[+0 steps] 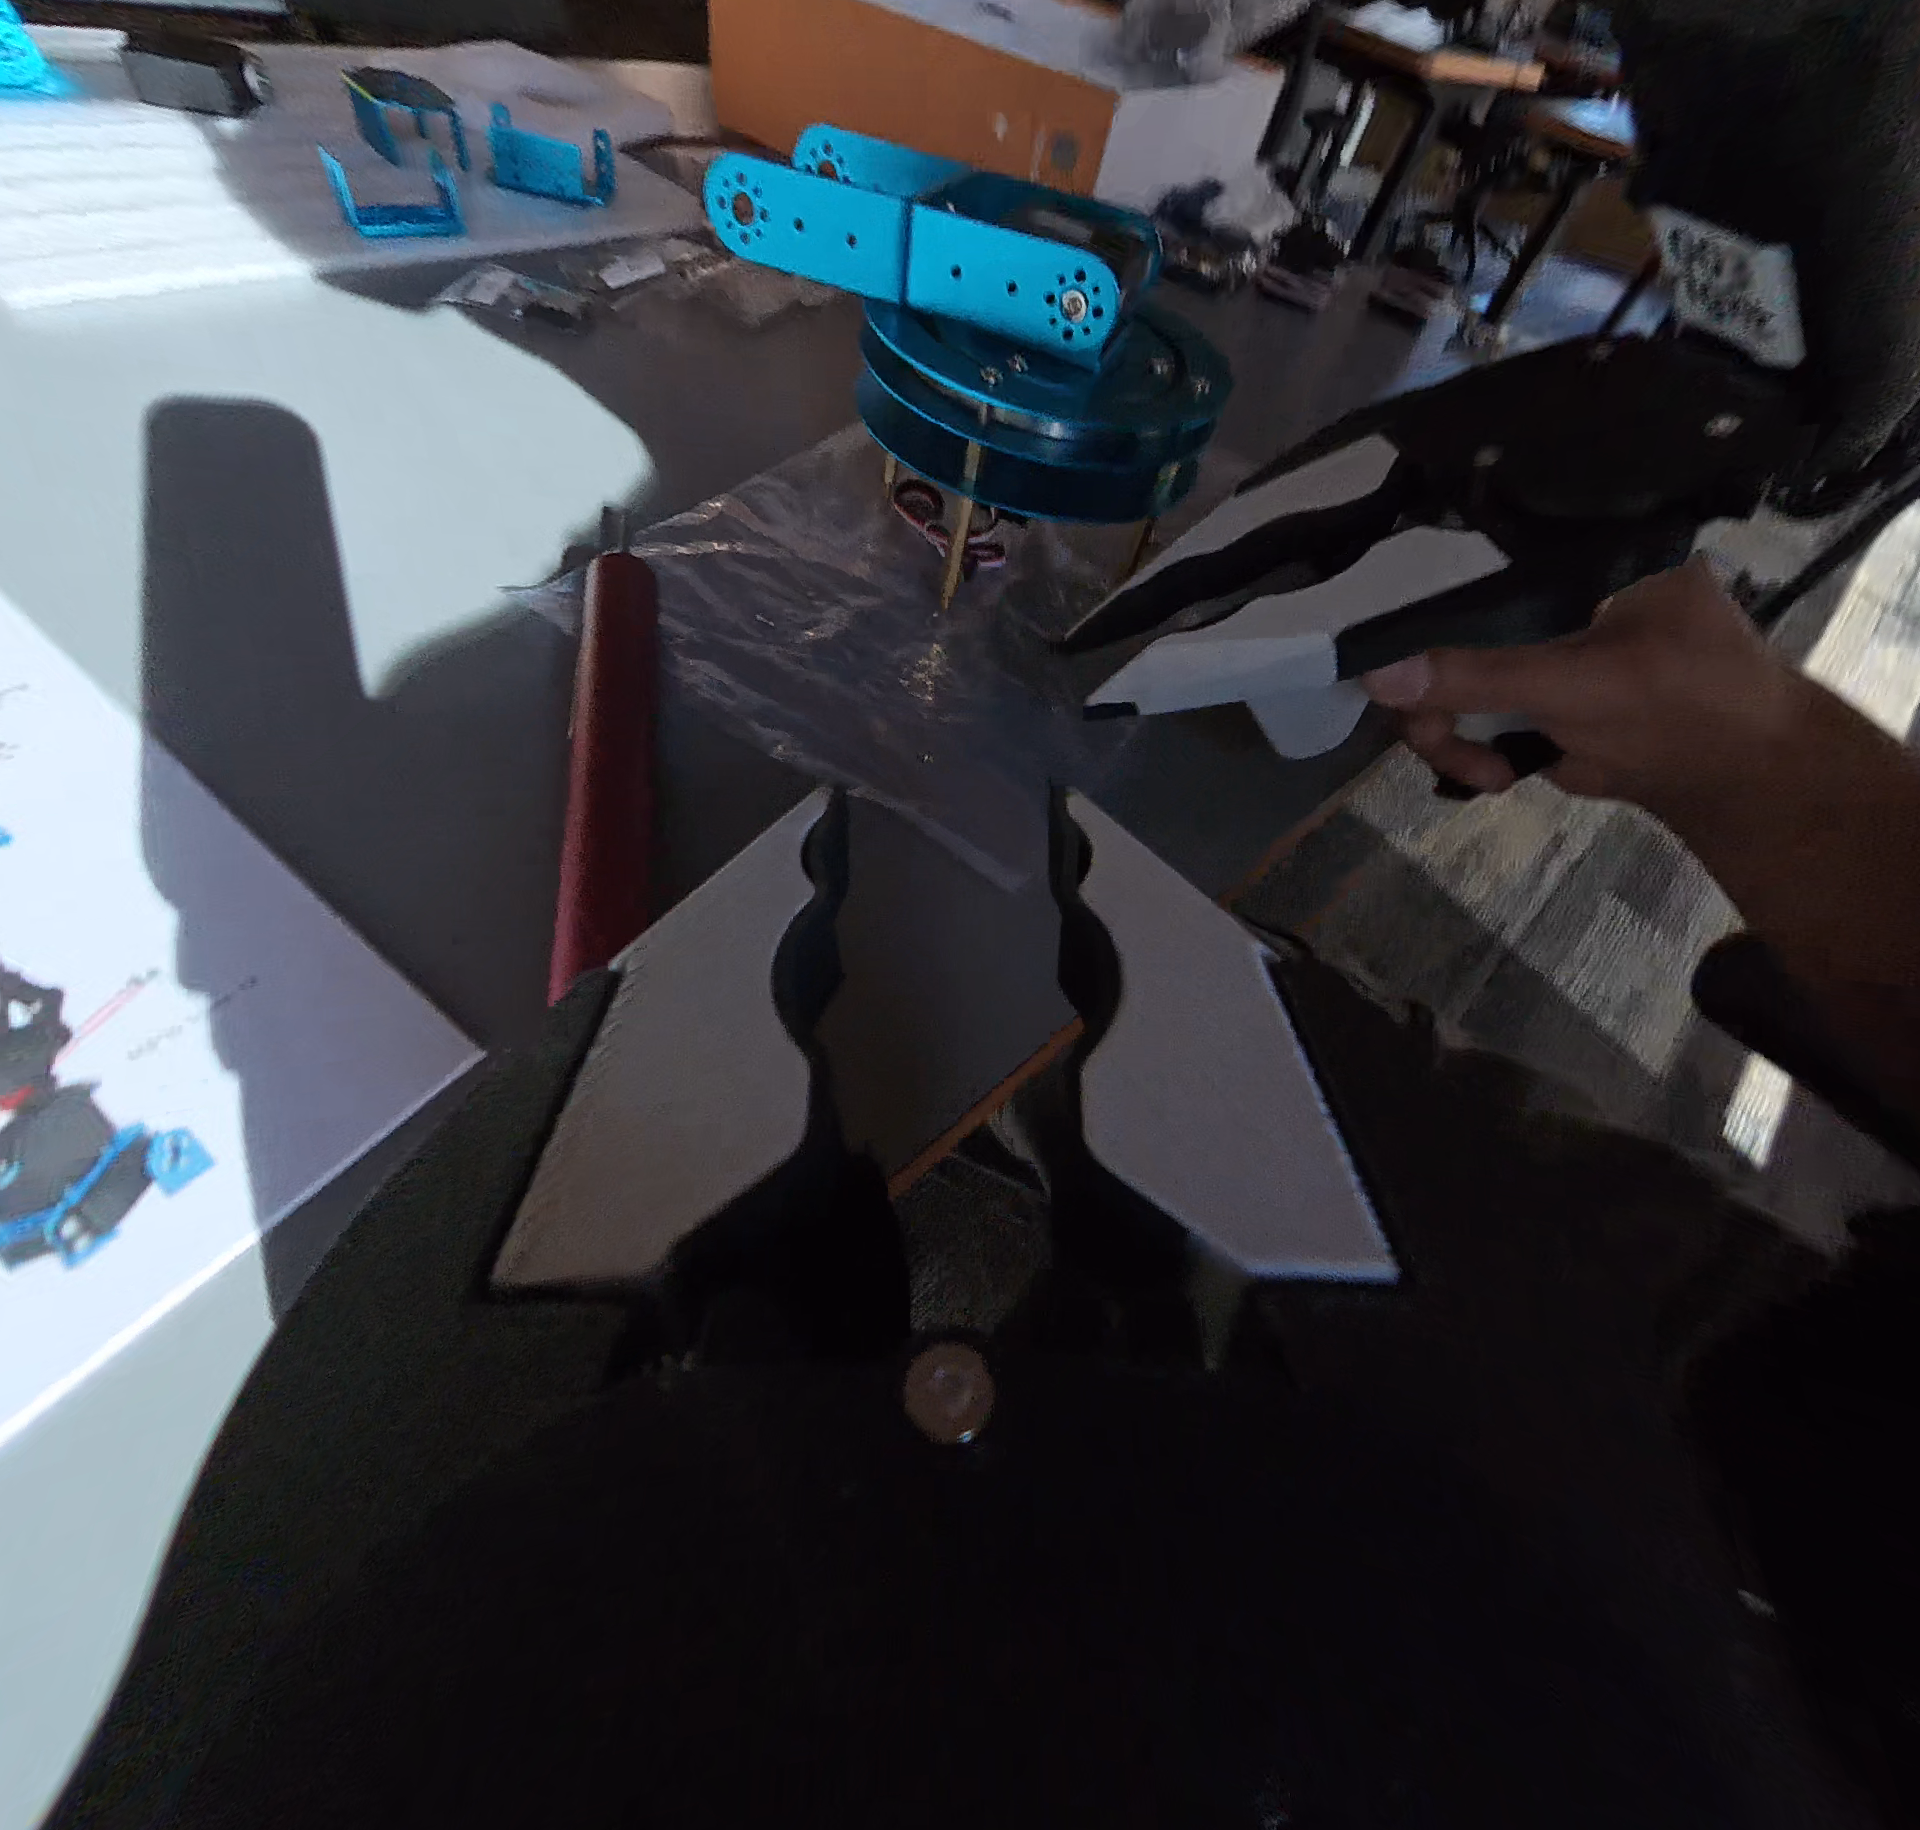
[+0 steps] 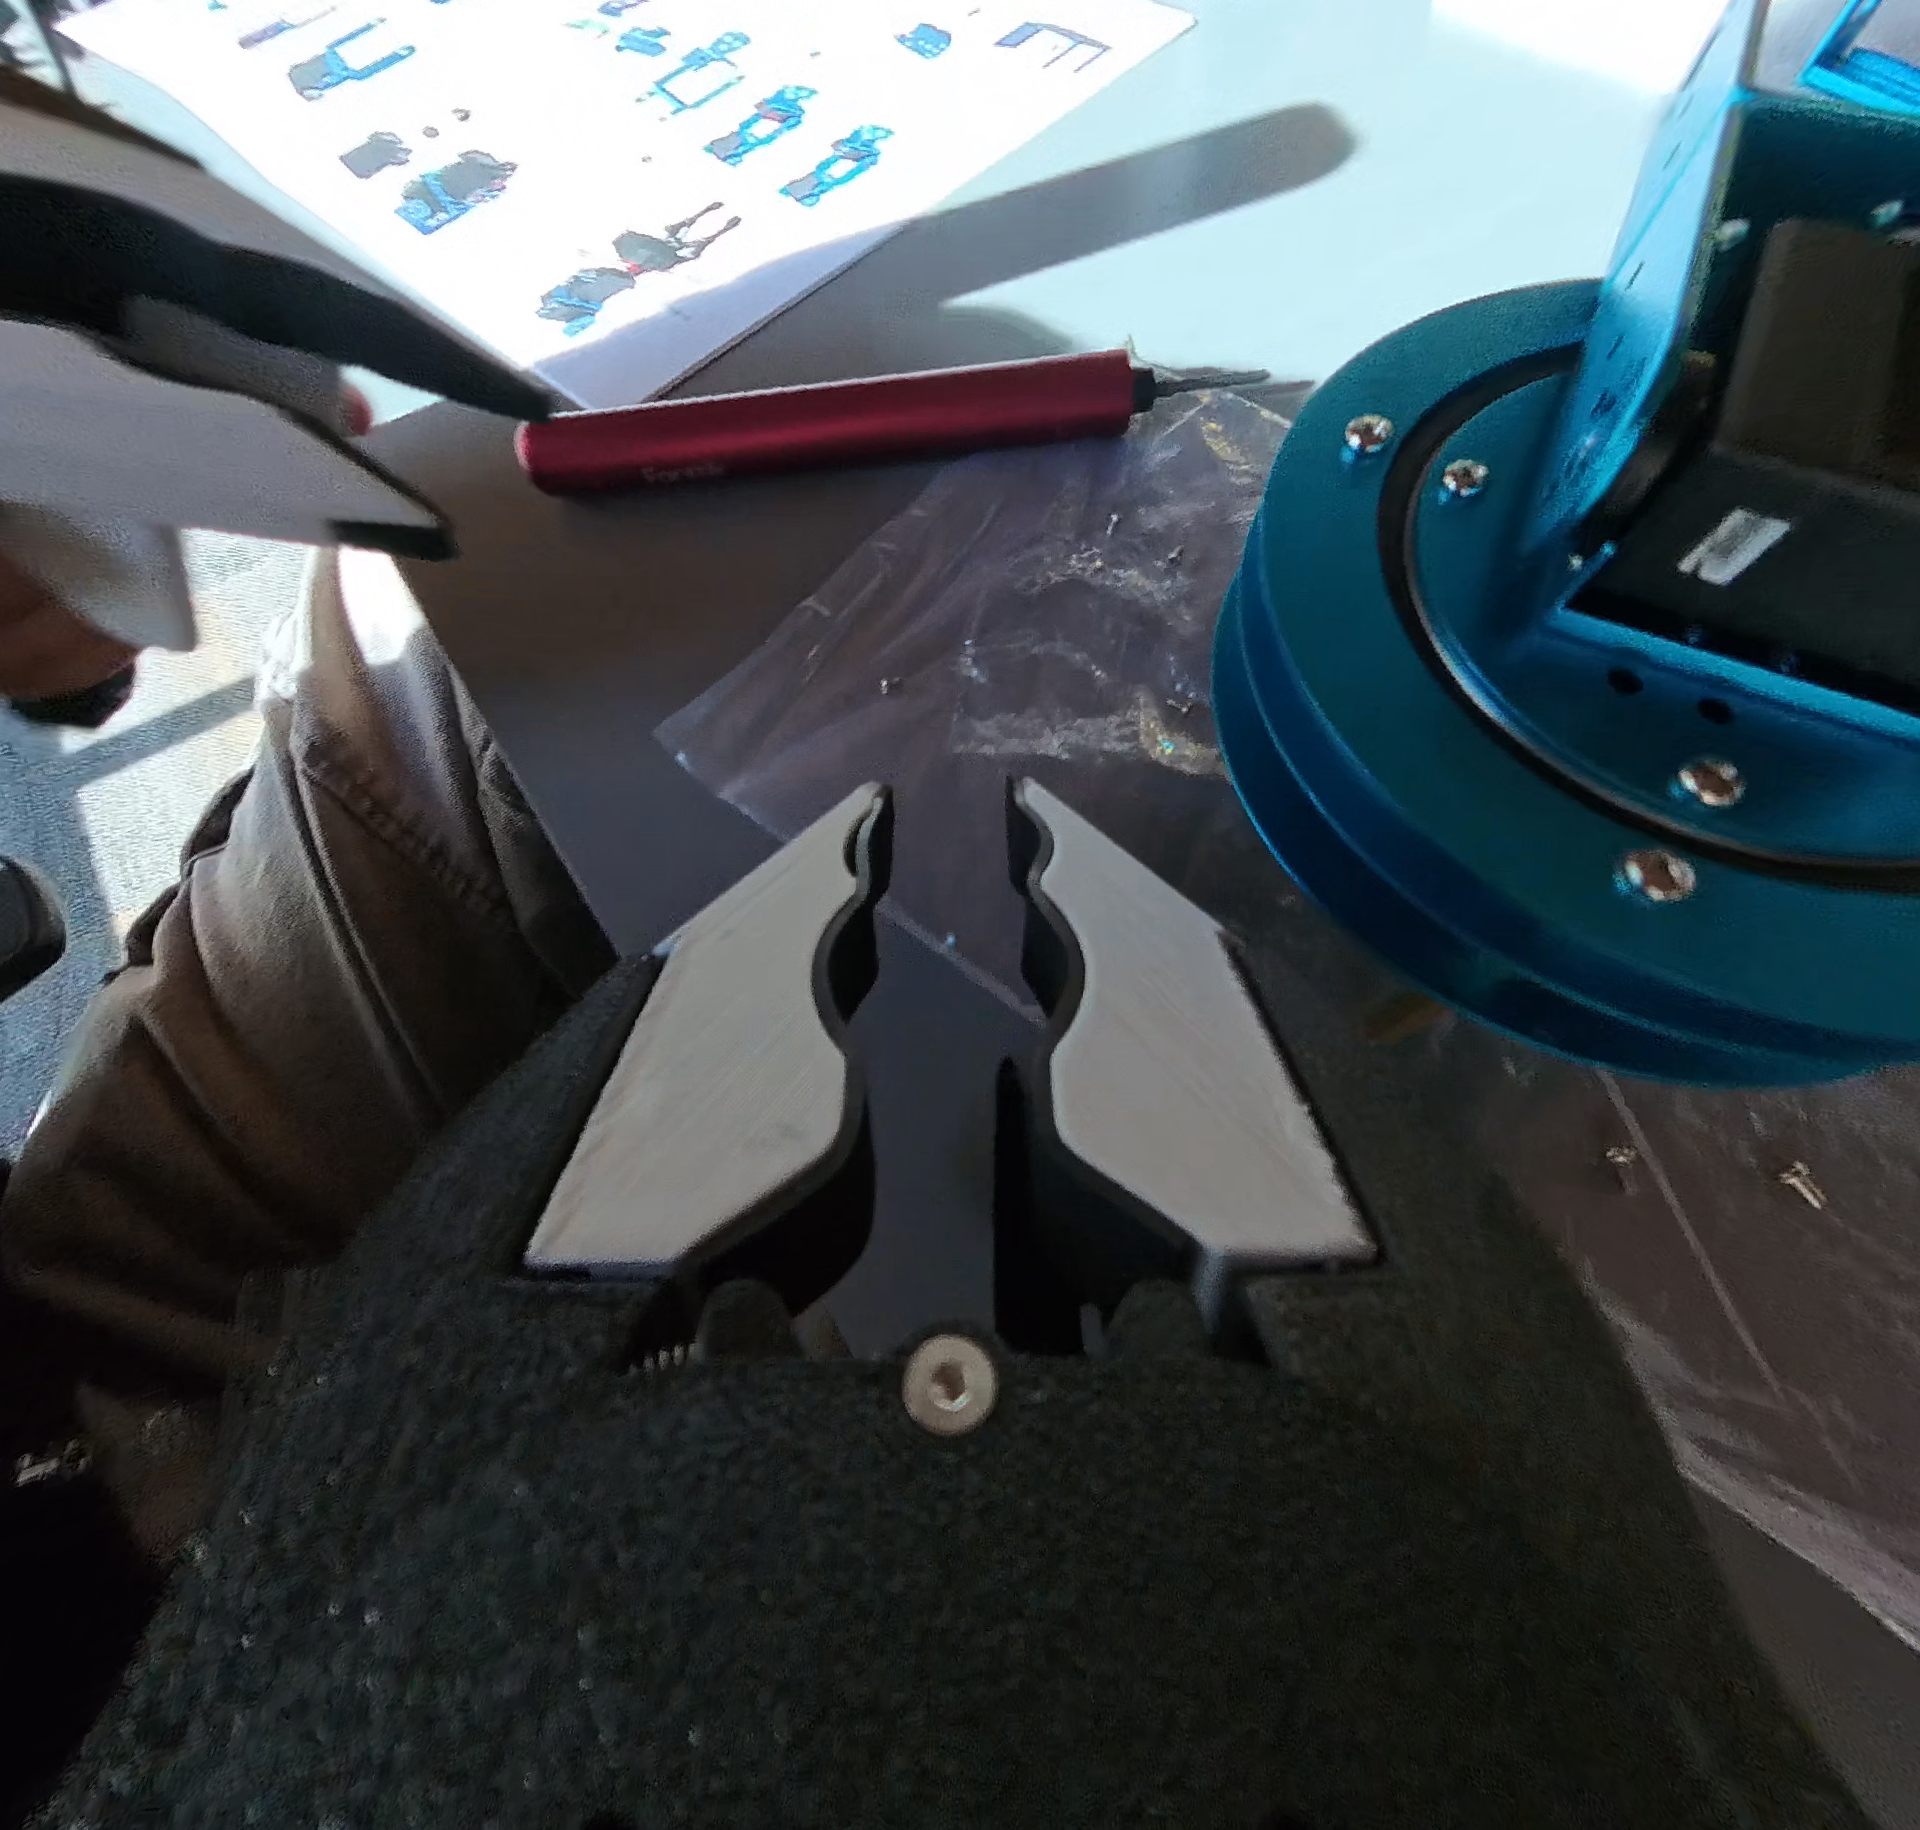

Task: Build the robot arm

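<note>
Screwdriver (image 2: 831, 424), red, lies at upper centre beside your empty, parted left gripper (image 1: 945, 814); right gripper (image 2: 951, 804), likewise parted and empty, hovers over the plastic bag (image 2: 997, 627).

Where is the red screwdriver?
The red screwdriver lies on the table along the clear plastic bag's edge, between the picture sheet and the blue round base.

Faint pale lettering on red cylindrical metal screwdriver (image 2: 831, 426); small print on white illustrated instruction sheet (image 2: 623, 118) illegible.
</note>
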